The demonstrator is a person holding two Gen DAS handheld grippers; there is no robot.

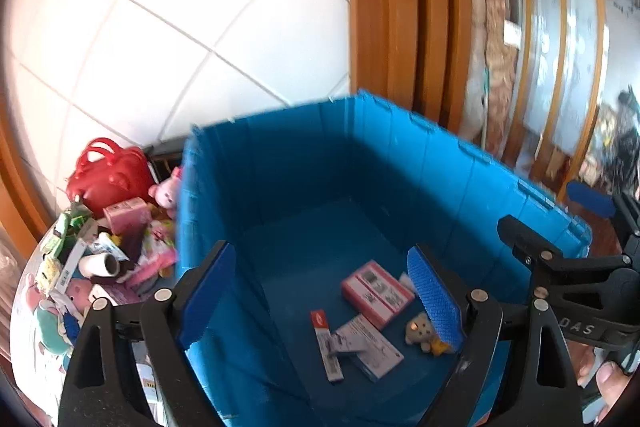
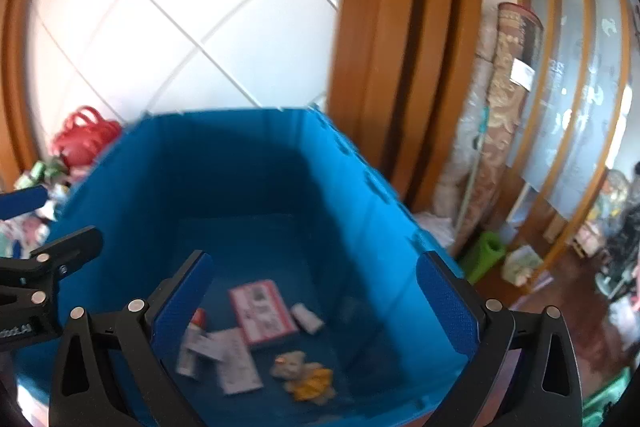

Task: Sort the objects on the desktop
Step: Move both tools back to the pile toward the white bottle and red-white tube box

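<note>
A blue plastic bin (image 1: 304, 163) (image 2: 224, 163) stands in front of both grippers. On its floor lie a pink box (image 1: 376, 293) (image 2: 262, 311), a white leaflet (image 1: 370, 347) (image 2: 238, 361), a tube (image 1: 329, 349) (image 2: 192, 345), a small plush bear with yellow clothes (image 1: 420, 331) (image 2: 302, 373) and a small white roll (image 2: 307, 317). My left gripper (image 1: 324, 295) is open and empty above the bin. My right gripper (image 2: 316, 303) is open and empty above the bin too; it shows at the right of the left wrist view (image 1: 568, 267).
A pile of toys and boxes (image 1: 100, 259) lies left of the bin, with a red bag (image 1: 106, 173) (image 2: 82, 141) behind it. A white tiled wall (image 1: 160, 27) is behind, with a wooden door frame (image 1: 392, 7) and rolled rugs (image 2: 504, 115) to the right.
</note>
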